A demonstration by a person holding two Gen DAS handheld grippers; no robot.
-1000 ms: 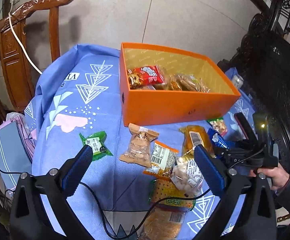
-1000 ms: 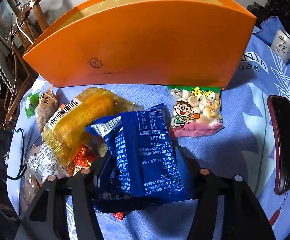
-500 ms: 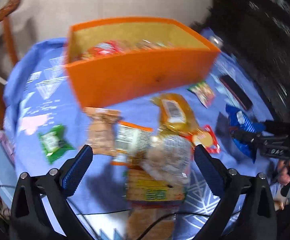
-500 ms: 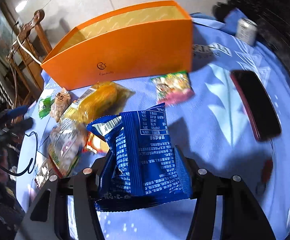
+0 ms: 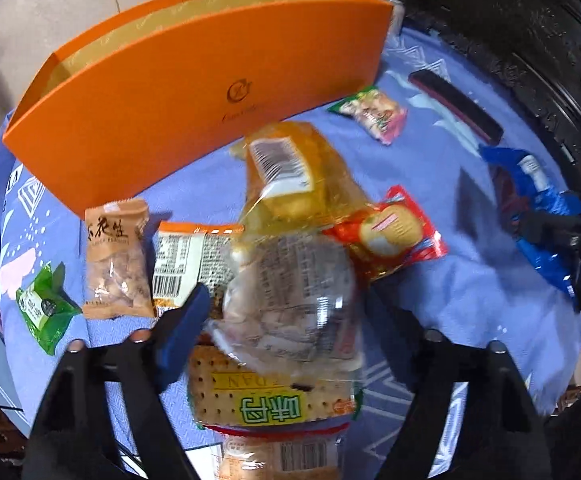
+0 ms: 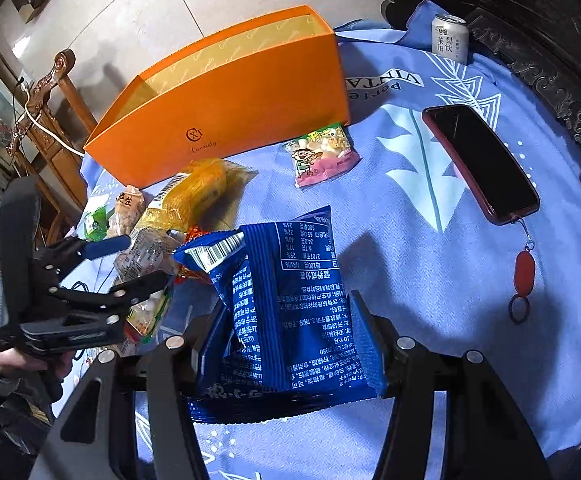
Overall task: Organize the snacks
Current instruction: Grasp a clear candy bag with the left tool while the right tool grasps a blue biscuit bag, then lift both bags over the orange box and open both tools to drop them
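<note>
My left gripper (image 5: 286, 312) points down over the snack pile with its jaws closing. A clear packet with grey print (image 5: 290, 292) lies between the blue pads, which sit close beside it without visibly squeezing it. It rests on a cracker packet (image 5: 266, 396), a yellow packet (image 5: 290, 176) and a red packet (image 5: 390, 236). My right gripper (image 6: 286, 332) is shut on a blue packet (image 6: 290, 280) and holds it above the cloth. The orange box (image 6: 230, 112) stands open behind the pile. In the right wrist view the left gripper (image 6: 138, 260) appears at the left.
A peanut packet (image 5: 116, 256), a green packet (image 5: 42, 308) and an orange-edged packet (image 5: 182, 256) lie left of the pile. A pink-and-green packet (image 6: 322, 154) sits by the box. A phone (image 6: 478, 160) and a can (image 6: 449, 38) are on the right. A wooden chair (image 6: 46, 92) stands behind.
My left gripper came down over the pile and its jaws narrowed around the clear packet. My right gripper lifted the blue packet and drew back from the box.
</note>
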